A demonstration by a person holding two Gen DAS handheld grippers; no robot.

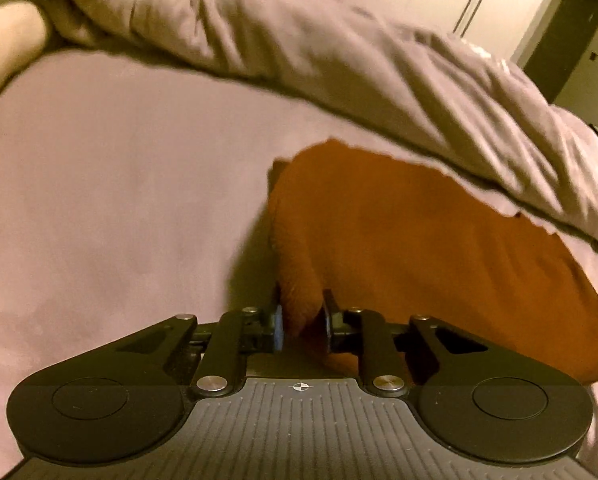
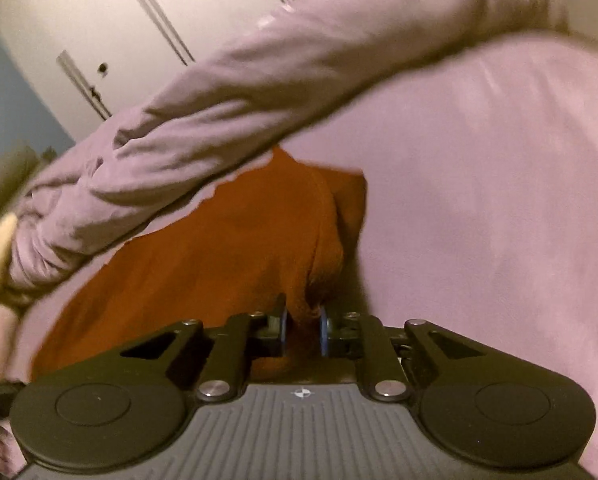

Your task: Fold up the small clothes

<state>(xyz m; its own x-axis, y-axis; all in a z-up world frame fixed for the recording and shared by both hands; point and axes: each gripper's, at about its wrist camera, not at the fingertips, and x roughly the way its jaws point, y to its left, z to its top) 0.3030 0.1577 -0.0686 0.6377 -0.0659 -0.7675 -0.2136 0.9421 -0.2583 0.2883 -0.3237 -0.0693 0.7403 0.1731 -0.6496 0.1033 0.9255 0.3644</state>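
An orange cloth (image 1: pixel 411 240) lies spread on a pale pink bed sheet (image 1: pixel 119 200). My left gripper (image 1: pixel 302 320) is shut on the cloth's near left edge, with a fold of fabric bunched between the fingers. In the right wrist view the same orange cloth (image 2: pixel 227 256) stretches away to the left, and my right gripper (image 2: pixel 303 330) is shut on its near right edge. The far edge of the cloth is hidden under a rumpled lilac duvet (image 1: pixel 339 60), which also shows in the right wrist view (image 2: pixel 219 112).
The duvet is piled along the back of the bed. A cream pillow (image 1: pixel 7 48) lies at the far left. White wardrobe doors (image 2: pixel 139 20) stand behind the bed. Bare sheet (image 2: pixel 499 220) stretches to the right of the cloth.
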